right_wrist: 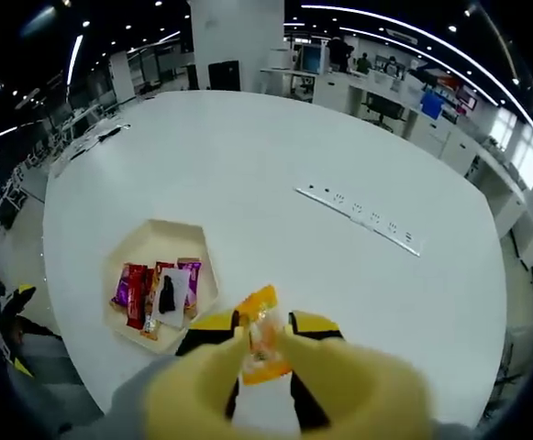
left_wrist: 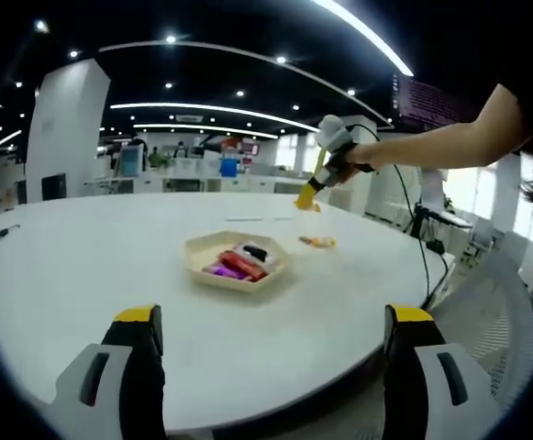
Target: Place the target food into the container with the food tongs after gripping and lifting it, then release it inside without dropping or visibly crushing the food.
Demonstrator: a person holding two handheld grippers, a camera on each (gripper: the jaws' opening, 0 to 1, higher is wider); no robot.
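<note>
My right gripper point(right_wrist: 264, 332) is shut on yellow food tongs point(right_wrist: 202, 385), and the tongs' tips pinch an orange snack packet point(right_wrist: 260, 346) in the air above the white table, just right of the tray. A beige hexagonal tray point(right_wrist: 147, 231) lies left of the packet and holds several wrapped snacks point(right_wrist: 156, 293). In the left gripper view, a hand holds the right gripper point(left_wrist: 314, 183) above the table behind the tray point(left_wrist: 197, 246), with the orange packet point(left_wrist: 305, 200) hanging from it. My left gripper point(left_wrist: 271, 353) is open near the table's front edge, with nothing between its jaws.
A small orange packet point(left_wrist: 318, 242) lies on the round white table point(left_wrist: 83, 266) right of the tray. A white power strip point(right_wrist: 362, 215) lies farther out. Desks, chairs and a white pillar point(left_wrist: 60, 128) stand beyond the table.
</note>
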